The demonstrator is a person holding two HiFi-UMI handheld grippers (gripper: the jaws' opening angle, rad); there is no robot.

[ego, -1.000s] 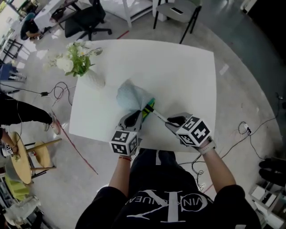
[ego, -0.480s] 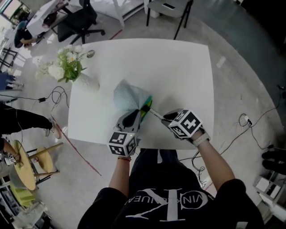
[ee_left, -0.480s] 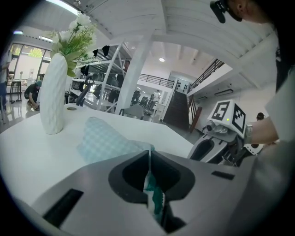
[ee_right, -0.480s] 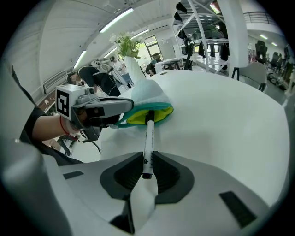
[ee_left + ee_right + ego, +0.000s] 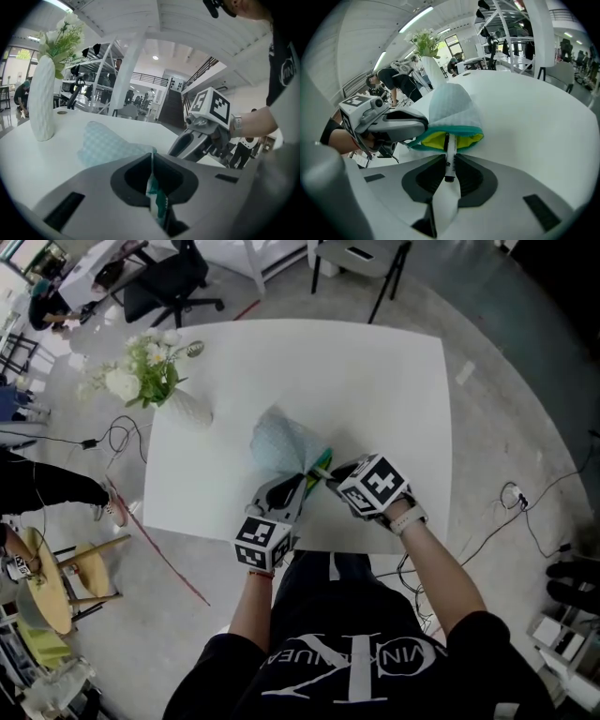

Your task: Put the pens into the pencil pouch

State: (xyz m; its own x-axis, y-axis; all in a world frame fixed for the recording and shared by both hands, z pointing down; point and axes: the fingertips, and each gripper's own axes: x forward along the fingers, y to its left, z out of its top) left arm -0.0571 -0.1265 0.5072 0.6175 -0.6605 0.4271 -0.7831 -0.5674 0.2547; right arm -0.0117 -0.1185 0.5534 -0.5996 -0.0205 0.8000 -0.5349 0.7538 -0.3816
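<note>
A pale blue checked pencil pouch (image 5: 281, 444) with a teal rim and yellow lining lies on the white table (image 5: 375, 381). My left gripper (image 5: 292, 486) is shut on the pouch's teal edge (image 5: 152, 190) and holds its mouth (image 5: 447, 138) open. A white pen (image 5: 450, 159) with a dark tip is clamped in my right gripper (image 5: 330, 476). The pen's front end is inside the yellow opening. In the left gripper view the right gripper (image 5: 180, 146) comes in from the right, just past the pouch (image 5: 110, 146).
A white vase (image 5: 187, 407) with white flowers stands at the table's left corner, also tall at the left in the left gripper view as the vase (image 5: 41, 105). Cables lie on the floor. Chairs (image 5: 173, 282) stand beyond the table's far edge.
My right gripper has moved left and down toward the pouch, pushing the pen into its mouth. The left gripper has stayed in place on the pouch's edge.
</note>
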